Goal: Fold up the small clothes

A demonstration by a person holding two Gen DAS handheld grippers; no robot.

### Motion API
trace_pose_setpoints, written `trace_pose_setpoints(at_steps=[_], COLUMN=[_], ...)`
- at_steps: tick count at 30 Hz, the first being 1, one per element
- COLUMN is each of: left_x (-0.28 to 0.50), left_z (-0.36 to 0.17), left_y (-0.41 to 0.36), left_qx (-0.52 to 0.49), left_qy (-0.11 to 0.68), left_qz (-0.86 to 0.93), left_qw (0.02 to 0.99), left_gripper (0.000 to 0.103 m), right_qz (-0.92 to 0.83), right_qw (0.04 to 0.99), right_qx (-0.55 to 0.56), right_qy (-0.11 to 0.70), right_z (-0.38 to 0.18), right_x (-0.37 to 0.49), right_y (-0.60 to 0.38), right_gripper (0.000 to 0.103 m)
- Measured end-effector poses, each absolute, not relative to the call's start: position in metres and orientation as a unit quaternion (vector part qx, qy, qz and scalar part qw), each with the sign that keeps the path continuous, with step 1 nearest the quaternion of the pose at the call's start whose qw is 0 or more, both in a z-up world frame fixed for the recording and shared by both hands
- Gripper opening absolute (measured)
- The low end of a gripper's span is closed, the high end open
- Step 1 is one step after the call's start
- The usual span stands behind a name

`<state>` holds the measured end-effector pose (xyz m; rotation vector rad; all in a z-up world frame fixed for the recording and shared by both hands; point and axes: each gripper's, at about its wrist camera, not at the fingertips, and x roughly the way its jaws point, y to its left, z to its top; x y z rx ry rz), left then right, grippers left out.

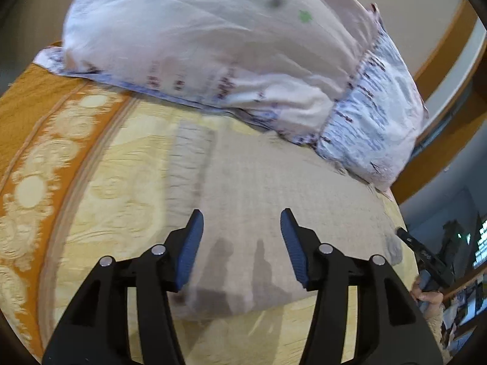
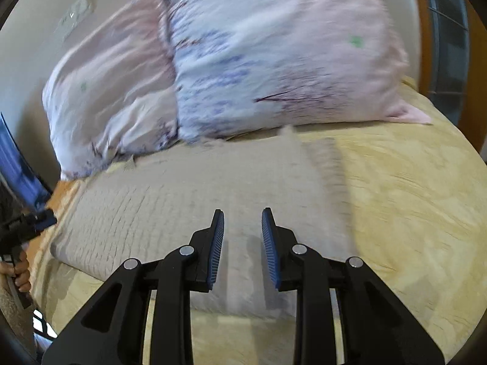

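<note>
Garment: grey knit cloth (image 1: pixel 243 188) lies flat on the yellow bedspread (image 1: pixel 121 182), near the pillows (image 1: pixel 213 45).
Left gripper (image 1: pixel 242 222): jaws released, empty.
Right gripper (image 2: pixel 243 222): jaws apart, empty.
Progress: no fold visible yet, probably all folding remains.

left tongs (image 1: pixel 242 237) | black linkages, silver rivets, ribbed blue pads (image 1: pixel 191 249) | right tongs (image 2: pixel 243 237) same

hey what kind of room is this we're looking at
Most likely a bedroom. A pair of pillows in pink and blue printed cases lies at the head of a bed with a yellow patterned bedspread, and a beige garment is spread on it.
</note>
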<state>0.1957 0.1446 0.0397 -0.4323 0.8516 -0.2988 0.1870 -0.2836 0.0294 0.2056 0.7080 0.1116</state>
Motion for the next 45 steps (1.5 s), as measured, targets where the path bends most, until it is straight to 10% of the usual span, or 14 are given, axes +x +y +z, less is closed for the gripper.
trace_pose_setpoints(at_steps=[45], left_x=[0.251], left_z=[-0.007], left_y=[0.19], left_qx=[-0.382], left_qy=[0.432], left_qz=[-0.095], left_qw=[0.811], left_gripper=[0.063], right_qz=[0.089], right_qw=[0.912], right_qx=[0.09], right_qy=[0.391], right_z=[-0.001], right_x=[0.224], right_y=[-0.245], right_gripper=[0.045])
